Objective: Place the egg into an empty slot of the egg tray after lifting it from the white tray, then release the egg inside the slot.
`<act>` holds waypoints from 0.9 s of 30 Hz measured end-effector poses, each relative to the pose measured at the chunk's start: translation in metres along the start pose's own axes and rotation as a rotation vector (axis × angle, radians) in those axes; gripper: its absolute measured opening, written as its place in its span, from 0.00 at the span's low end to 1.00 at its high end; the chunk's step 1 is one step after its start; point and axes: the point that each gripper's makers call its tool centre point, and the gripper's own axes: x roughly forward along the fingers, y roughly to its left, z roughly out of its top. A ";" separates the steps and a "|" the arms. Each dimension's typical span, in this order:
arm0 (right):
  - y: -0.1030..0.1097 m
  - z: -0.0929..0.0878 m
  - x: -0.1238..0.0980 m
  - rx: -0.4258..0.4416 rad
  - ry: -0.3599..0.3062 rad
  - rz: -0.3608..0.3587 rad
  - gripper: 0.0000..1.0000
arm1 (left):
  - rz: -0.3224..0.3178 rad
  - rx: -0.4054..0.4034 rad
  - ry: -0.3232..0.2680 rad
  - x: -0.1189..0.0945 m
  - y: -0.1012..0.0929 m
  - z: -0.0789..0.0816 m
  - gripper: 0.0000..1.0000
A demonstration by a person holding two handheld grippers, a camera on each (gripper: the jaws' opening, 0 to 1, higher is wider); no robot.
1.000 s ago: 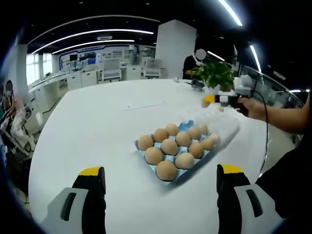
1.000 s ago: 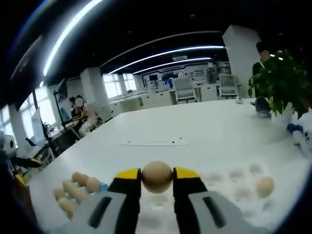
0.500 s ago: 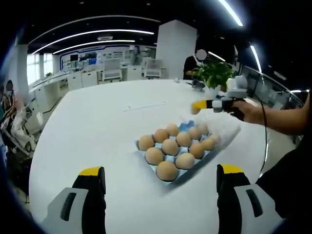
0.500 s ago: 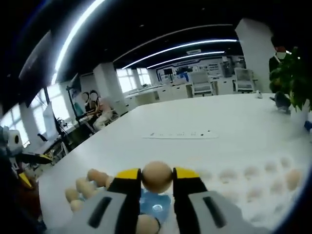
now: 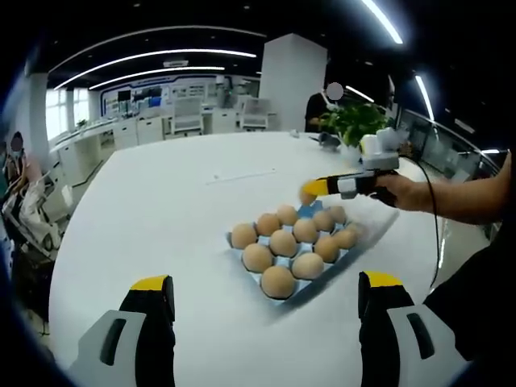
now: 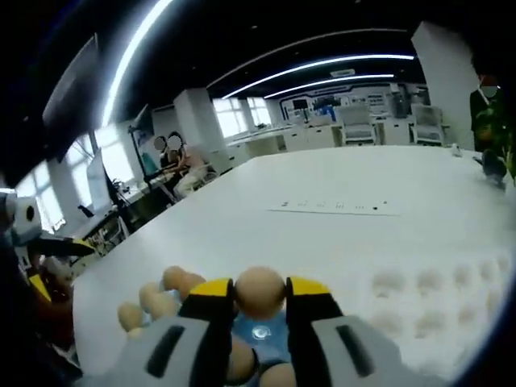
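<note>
Egg (image 6: 260, 292) pinched between yellow tips of right gripper (image 6: 260, 297); bare blue slot of egg tray (image 6: 260, 337) lies directly below and just ahead; short descent needed; left gripper (image 5: 266, 294) wide apart, empty, hangs over worktop (image 5: 161, 218), farther from tray.

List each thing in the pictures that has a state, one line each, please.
Right gripper: shut on the egg, above the blue egg tray.
Egg: held between the fingers, not released.
Blue egg tray: mostly full, one empty slot visible.
White tray: visible dimples empty.
Left gripper: open, holding nothing.
</note>
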 end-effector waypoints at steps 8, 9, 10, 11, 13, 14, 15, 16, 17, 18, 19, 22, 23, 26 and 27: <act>0.004 -0.012 0.007 0.002 0.042 0.017 0.25 | 0.001 -0.001 -0.002 0.000 0.001 0.001 0.95; 0.004 -0.014 0.008 0.001 0.048 0.015 0.25 | -0.001 0.000 -0.002 0.000 0.001 0.001 0.95; 0.004 -0.016 0.009 0.000 0.054 0.016 0.25 | -0.001 0.001 -0.002 0.000 0.001 0.001 0.95; 0.004 -0.017 0.009 0.001 0.061 0.018 0.25 | -0.001 0.001 -0.001 0.000 0.001 0.001 0.95; 0.005 -0.020 0.010 0.000 0.070 0.020 0.25 | -0.001 -0.001 -0.002 0.000 0.001 0.001 0.95; 0.005 -0.022 0.011 0.001 0.078 0.020 0.25 | -0.001 -0.002 -0.002 0.001 0.001 0.001 0.95; 0.004 -0.023 0.011 0.001 0.085 0.017 0.25 | -0.001 -0.002 -0.001 0.001 0.001 0.001 0.95; 0.004 -0.025 0.011 0.006 0.092 0.017 0.25 | -0.001 -0.002 -0.001 0.001 0.001 0.001 0.95; 0.004 -0.027 0.012 0.020 0.103 0.015 0.25 | -0.001 -0.001 -0.001 0.000 0.001 0.001 0.95; 0.002 -0.027 0.012 0.016 0.104 0.013 0.25 | -0.001 -0.002 -0.002 0.000 0.001 0.001 0.95; 0.001 -0.028 0.013 0.022 0.115 0.013 0.25 | -0.002 -0.002 -0.003 0.001 0.001 0.001 0.95; 0.001 -0.030 0.013 0.015 0.143 0.008 0.25 | -0.004 0.000 -0.003 0.001 0.001 0.002 0.95; 0.001 -0.030 0.013 0.008 0.141 0.013 0.25 | -0.005 -0.001 -0.002 0.001 0.001 0.002 0.95; 0.002 -0.030 0.012 -0.004 0.155 0.017 0.25 | -0.007 0.000 -0.002 0.002 0.000 0.002 0.95; 0.002 -0.031 0.012 -0.017 0.158 0.019 0.25 | -0.008 0.000 -0.002 0.002 0.000 0.002 0.95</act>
